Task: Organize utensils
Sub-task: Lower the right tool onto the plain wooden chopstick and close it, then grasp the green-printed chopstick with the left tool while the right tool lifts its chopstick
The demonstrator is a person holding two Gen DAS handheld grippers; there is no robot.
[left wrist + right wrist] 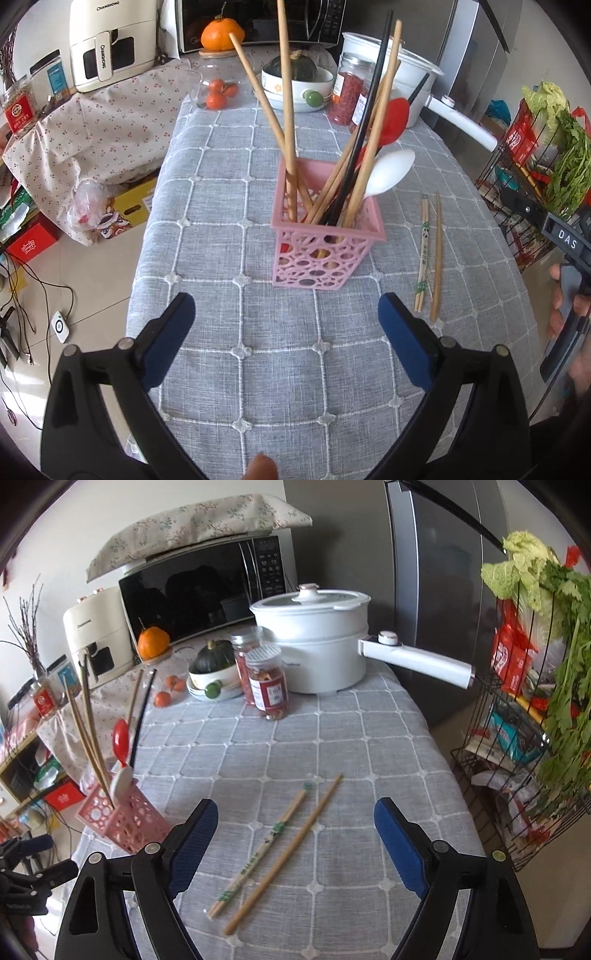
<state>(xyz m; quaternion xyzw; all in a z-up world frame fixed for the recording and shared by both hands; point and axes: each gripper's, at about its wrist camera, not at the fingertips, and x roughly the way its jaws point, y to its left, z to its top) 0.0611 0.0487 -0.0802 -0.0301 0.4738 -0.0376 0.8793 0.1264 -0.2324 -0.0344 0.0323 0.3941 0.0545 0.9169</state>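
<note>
On table: chopsticks (280, 853) lie lengthwise, tips away | both grippers (291, 834) (286, 332) spread, empty

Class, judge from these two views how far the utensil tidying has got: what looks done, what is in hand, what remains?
Done: the pink basket already holds several chopsticks, a red spoon and a white spoon. In hand: nothing; the left gripper and right gripper are both open and empty. Left: the paper-sleeved chopstick pair and the bare chopstick lie on the tablecloth, in front of the right gripper.
</note>
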